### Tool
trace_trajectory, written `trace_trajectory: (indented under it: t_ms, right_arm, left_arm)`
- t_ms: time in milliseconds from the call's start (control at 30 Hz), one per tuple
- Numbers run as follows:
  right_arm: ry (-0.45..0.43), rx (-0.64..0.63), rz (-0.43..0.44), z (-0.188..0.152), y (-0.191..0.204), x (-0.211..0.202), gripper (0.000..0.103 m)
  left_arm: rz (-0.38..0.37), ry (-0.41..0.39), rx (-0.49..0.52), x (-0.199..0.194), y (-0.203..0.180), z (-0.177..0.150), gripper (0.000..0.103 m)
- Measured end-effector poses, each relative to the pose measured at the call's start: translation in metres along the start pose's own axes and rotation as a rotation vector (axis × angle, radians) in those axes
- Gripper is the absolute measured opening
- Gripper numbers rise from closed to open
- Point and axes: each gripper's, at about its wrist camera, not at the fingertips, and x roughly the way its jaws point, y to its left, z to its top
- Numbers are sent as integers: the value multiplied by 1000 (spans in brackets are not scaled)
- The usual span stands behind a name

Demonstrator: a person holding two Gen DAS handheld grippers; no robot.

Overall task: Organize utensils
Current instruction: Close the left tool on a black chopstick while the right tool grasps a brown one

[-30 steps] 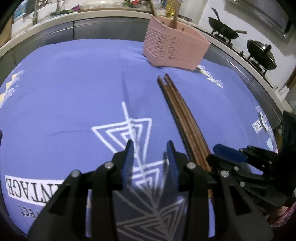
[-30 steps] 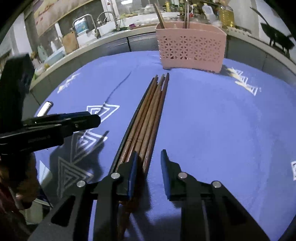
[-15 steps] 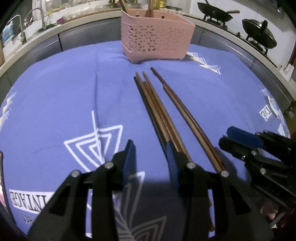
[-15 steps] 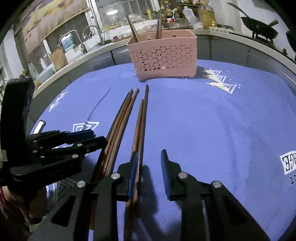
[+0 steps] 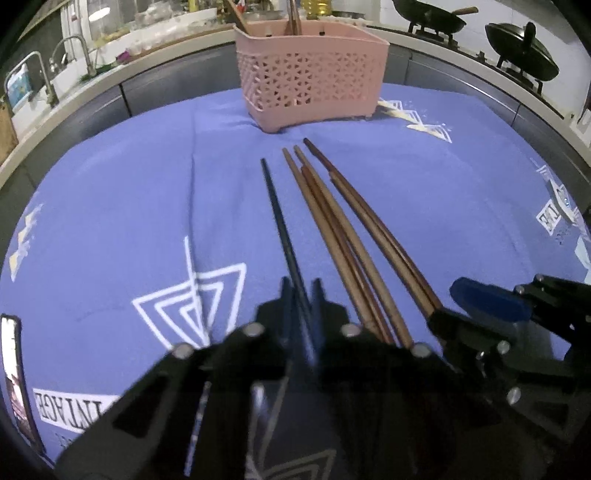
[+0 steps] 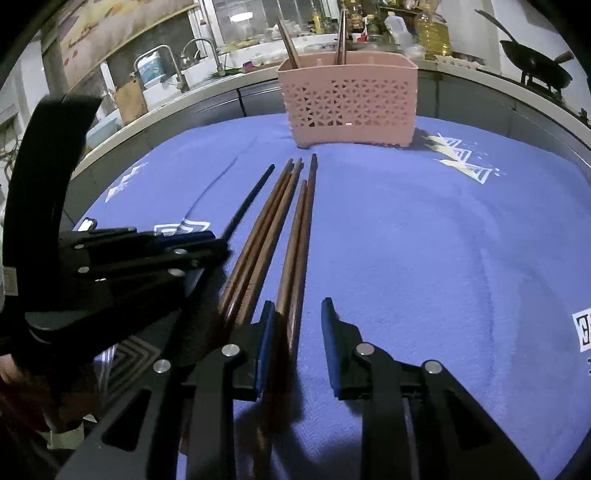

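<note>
Several brown wooden chopsticks (image 5: pixel 332 221) lie lengthwise on the purple cloth (image 5: pixel 110 203), tips toward a pink lattice basket (image 5: pixel 310 81). One dark chopstick (image 5: pixel 280 225) lies apart on their left. My left gripper (image 5: pixel 301 295) is shut on the dark chopstick near its thick end. My right gripper (image 6: pixel 297 325) is open, straddling a pair of brown chopsticks (image 6: pixel 301 236); the other brown chopsticks (image 6: pixel 266 221) lie just left of it. The basket (image 6: pixel 349 99) holds a few upright utensils.
Grey counter edge (image 5: pixel 155 74) rings the cloth. A sink with taps (image 6: pixel 177 74) is at the back left. Black woks (image 5: pixel 521 55) sit on the stove at the back right. Bottles (image 6: pixel 432 33) stand behind the basket.
My left gripper has closed on the dark chopstick and drawn it left, apart from the brown ones. The right gripper stays open over the separated brown pair.
</note>
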Motion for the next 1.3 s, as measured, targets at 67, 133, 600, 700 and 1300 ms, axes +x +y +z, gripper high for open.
trace_trajectory:
  t_ms: [67,133,600,700,1300]
  right_arm:
    - [7,41,26,1,-8,0,26]
    - [3,56,3,2,-13,-1,26]
    - [15,-52,-99,3,4,7,26]
    - [6,-55,-118,2,2,7,15]
    - [85,110,-111,-27,-62,-38,8]
  left_arm:
    - [3,4,0,-2,6,-2,7]
    - [7,12,-8,-5,15,-6,6]
    - [15,16,-3,-7,31,-5,18]
    - [19,5,-6,-3,30,-1,18]
    - [-68,28,-19,-14,48,-15,9]
